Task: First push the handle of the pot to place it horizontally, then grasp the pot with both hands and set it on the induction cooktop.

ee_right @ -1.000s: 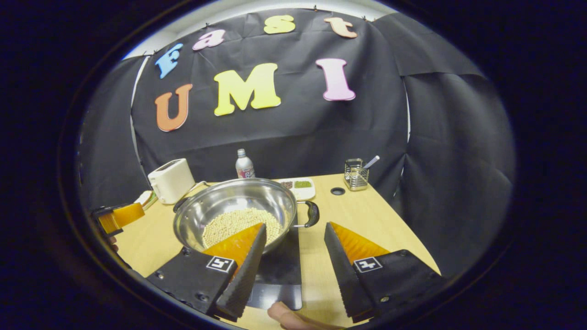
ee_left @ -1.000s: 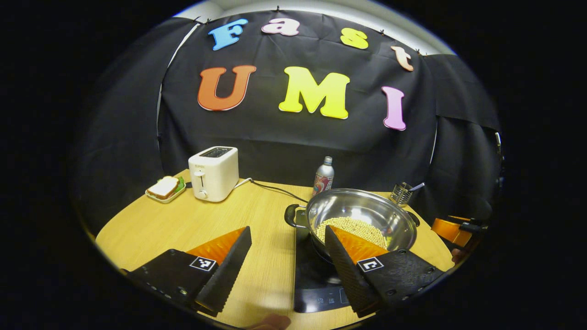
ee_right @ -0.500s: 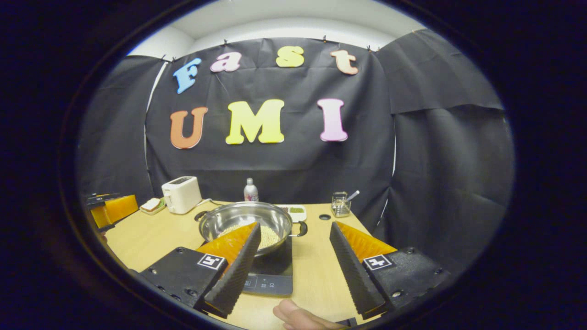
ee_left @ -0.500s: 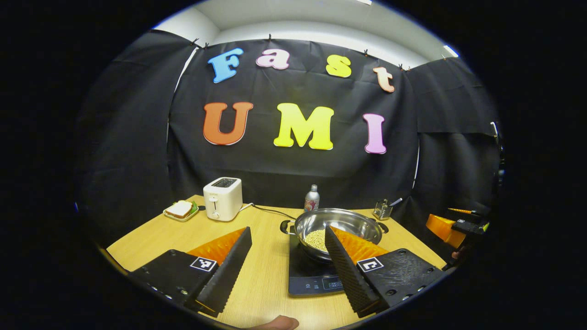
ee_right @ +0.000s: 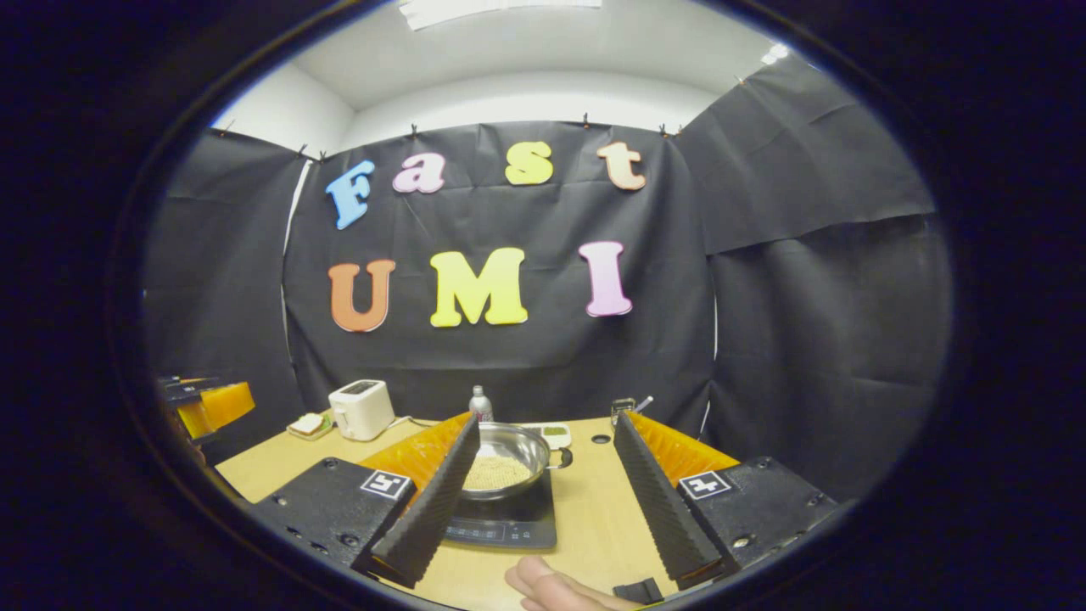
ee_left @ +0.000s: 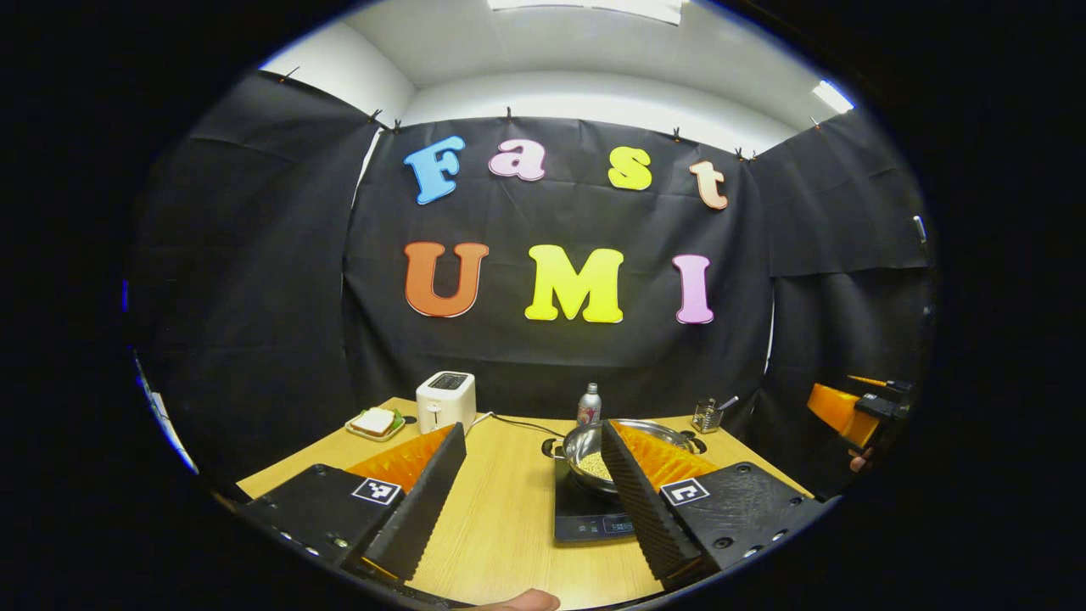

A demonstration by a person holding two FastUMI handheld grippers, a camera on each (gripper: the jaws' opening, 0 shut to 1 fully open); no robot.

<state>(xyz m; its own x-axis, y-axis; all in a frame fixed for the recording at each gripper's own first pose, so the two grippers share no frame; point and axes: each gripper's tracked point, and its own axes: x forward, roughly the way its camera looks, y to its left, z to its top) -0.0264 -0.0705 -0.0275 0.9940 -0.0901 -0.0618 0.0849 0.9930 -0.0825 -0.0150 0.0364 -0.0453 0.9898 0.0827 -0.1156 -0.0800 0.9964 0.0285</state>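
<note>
Pale wood grain of the table (ee_left: 509, 518) runs under the left gripper (ee_left: 533, 441), whose fingers stand spread with nothing between them; in the right gripper view the right gripper (ee_right: 543, 428) is likewise spread and empty above the table. Beyond them the steel pot (ee_right: 505, 454) holding pale beans (ee_right: 496, 473) sits on the black induction cooktop (ee_right: 507, 522), its side handle (ee_right: 562, 458) pointing right. Farther back stand a white toaster (ee_left: 445, 401), a bottle (ee_left: 589, 405) and a sandwich plate (ee_left: 374, 422).
</note>
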